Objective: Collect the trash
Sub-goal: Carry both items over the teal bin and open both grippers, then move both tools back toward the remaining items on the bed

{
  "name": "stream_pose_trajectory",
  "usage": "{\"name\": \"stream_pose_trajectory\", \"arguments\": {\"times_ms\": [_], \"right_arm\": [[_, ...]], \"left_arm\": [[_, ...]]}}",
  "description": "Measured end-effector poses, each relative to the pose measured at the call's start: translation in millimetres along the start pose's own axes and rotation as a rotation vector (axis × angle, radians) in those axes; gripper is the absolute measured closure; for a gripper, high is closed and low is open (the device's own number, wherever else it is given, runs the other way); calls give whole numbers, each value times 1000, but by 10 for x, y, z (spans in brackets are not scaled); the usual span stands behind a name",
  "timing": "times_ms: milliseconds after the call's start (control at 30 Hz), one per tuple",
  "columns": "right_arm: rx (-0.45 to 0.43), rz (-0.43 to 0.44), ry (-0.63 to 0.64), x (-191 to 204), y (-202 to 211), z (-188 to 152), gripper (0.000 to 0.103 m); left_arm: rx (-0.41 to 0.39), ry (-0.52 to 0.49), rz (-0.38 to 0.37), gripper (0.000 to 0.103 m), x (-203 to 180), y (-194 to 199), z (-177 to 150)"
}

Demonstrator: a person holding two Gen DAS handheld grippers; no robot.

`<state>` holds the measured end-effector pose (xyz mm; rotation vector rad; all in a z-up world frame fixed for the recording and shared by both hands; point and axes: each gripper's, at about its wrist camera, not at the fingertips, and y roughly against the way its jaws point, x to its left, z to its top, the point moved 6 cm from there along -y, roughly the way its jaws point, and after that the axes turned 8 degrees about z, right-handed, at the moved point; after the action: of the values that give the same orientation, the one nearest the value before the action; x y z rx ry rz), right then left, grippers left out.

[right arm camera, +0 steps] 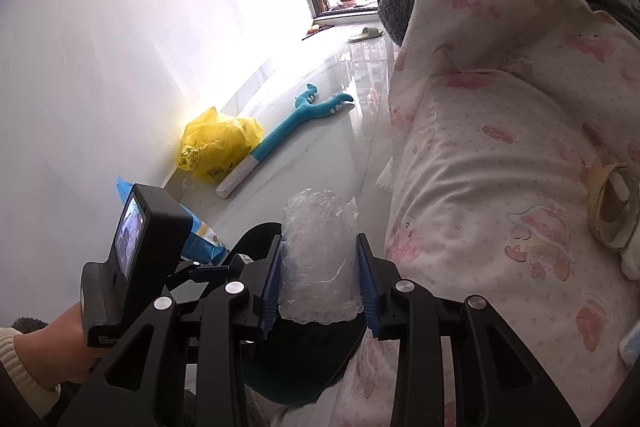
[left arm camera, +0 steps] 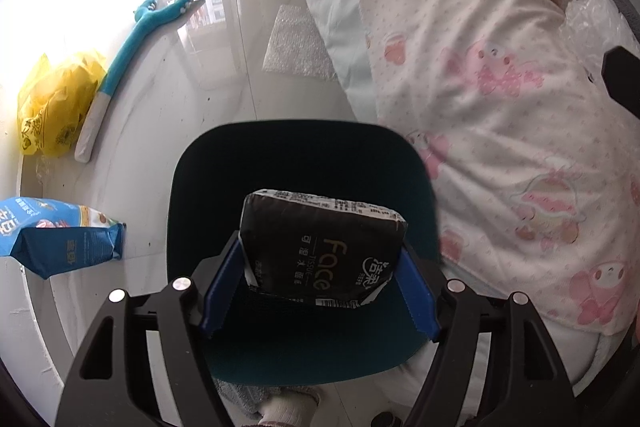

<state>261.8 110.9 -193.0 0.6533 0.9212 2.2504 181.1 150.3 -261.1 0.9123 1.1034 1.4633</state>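
Left wrist: left tongs point(left arm camera: 320, 267) grip tissue pack point(left arm camera: 320, 247), long axis crosswise; right tongs point(right arm camera: 320, 279) clamp upright bubble wrap point(right arm camera: 318, 259).

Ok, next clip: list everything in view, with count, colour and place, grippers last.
Tissue pack: one, black, between left gripper's pads.
Bubble wrap wad: one, clear, between right gripper's pads.
Bin: one, dark teal, on floor below both grippers.
Plastic bag: one, yellow, by wall.
Plush toy: one, teal and white, on floor.
Snack bag: one, blue, on floor.
Bubble wrap sheet: one, whitish, on floor beside bed.
Quilt: one, white with pink print, on bed.
Tape roll: one, tan, on quilt.
Slipper: one, pale, near glass door.
Left gripper: closed on tissue pack.
Right gripper: closed on wad.
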Motion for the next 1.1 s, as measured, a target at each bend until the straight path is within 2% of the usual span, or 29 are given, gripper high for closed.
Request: {"name": "stream_pose_trajectory", "arguments": {"times_ms": [167,300,433,600,833,1000,1067,1100], "right_arm": [[31,12,-1,47,-141,-13,67],[67,8,-8,69,-291,-56,67],[108,12,-20,121,-450,-109,67],[174,4,-33,169,-673,-224,67],[241,-19,-41,195,-913,-355,67],[285,-25,-41,251,-1105,-428,67],[308,-37,-28,296,-1170,-481,62],[322,-40,-16,328,-1189,-507,55]], "left_arm": [[36,-14,0,20,69,-68,-97],[21,-10,14,14,182,-60,-121],[-14,21,39,13,350,32,-126],[-135,68,62,13,551,310,-21],[-384,136,-20,13,662,986,228],[-472,203,-78,12,646,1323,422],[-504,202,-72,12,607,1445,485],[-517,200,-72,12,589,1488,513]]}}
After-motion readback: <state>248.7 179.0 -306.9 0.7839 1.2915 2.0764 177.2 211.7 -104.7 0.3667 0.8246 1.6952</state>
